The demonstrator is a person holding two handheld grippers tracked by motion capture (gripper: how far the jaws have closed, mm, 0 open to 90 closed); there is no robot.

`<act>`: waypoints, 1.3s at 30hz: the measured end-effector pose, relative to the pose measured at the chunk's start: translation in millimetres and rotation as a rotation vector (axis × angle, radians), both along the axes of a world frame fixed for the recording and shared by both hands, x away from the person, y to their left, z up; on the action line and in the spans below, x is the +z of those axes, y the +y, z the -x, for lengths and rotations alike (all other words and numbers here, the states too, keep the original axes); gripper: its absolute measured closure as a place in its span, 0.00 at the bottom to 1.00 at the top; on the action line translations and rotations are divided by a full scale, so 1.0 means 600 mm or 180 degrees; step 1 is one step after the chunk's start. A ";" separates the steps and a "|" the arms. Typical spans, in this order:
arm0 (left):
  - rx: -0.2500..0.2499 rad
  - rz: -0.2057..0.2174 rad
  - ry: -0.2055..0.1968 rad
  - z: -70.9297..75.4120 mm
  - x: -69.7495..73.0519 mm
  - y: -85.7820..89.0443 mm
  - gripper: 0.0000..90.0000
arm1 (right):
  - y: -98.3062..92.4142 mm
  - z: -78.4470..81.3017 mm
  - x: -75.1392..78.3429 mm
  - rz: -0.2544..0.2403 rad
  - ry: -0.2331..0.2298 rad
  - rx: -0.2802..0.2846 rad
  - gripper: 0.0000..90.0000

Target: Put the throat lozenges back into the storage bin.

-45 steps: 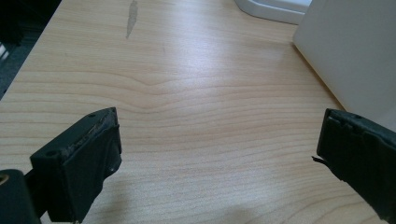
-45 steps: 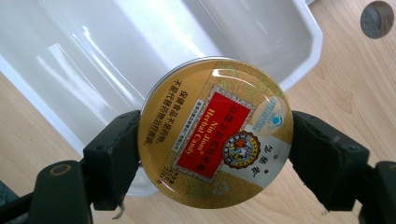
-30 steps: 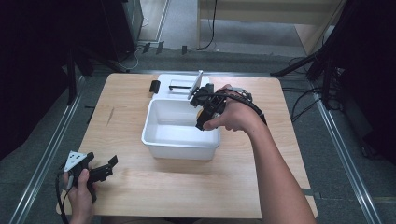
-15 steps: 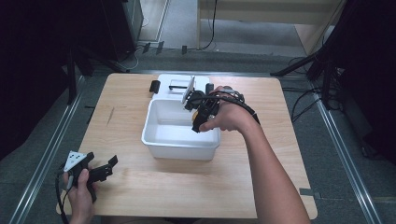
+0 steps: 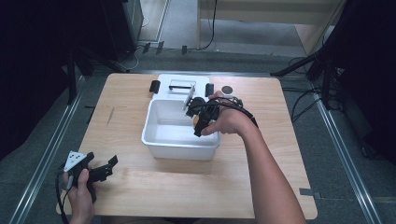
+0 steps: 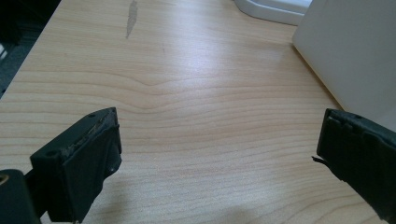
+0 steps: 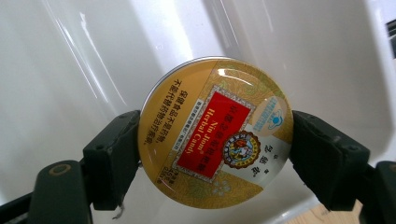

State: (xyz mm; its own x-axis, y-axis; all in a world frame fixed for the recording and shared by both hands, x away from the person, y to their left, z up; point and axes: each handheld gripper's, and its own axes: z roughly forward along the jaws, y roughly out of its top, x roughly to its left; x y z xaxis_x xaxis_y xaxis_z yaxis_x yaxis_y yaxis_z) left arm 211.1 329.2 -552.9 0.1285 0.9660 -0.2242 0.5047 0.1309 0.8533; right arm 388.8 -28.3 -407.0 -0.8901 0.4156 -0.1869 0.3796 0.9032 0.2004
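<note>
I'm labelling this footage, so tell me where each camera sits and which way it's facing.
High view: above the person's side, looking down on the table, both forearms entering.
Left gripper view: on the left gripper, jaws apart over bare wood.
Right gripper view: on the right gripper, jaws clamping a candy tin.
Shared: the white bin appears in all.

A round gold metal candy tin (image 7: 215,133) carries a red label panel with gold lettering, a pale floral pattern and a white patch with a blue emblem. The black right tool (image 7: 212,154) frames it against a glossy white plastic tub (image 5: 163,140). The light wooden table (image 6: 187,93) shows fine brown grain and one grey smear.
</note>
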 end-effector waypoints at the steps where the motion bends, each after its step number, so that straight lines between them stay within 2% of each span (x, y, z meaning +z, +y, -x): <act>1: 0.0000 0.0001 -0.0001 0.000 0.000 0.000 0.00 | -0.001 -0.001 -0.003 0.0000 0.0002 0.0001 0.24; 13: -0.0004 -0.0002 0.0012 0.000 0.000 0.000 0.00 | -0.006 -0.007 -0.034 0.0050 0.0013 0.0003 0.24; 23: -0.0004 0.0002 0.0020 0.000 0.000 0.000 0.00 | -0.002 -0.012 -0.050 0.0156 0.0051 -0.0073 0.24; 39: -0.0013 0.0003 0.0027 0.000 0.000 0.001 0.00 | 0.012 -0.015 -0.067 0.0405 -0.0015 0.0046 0.24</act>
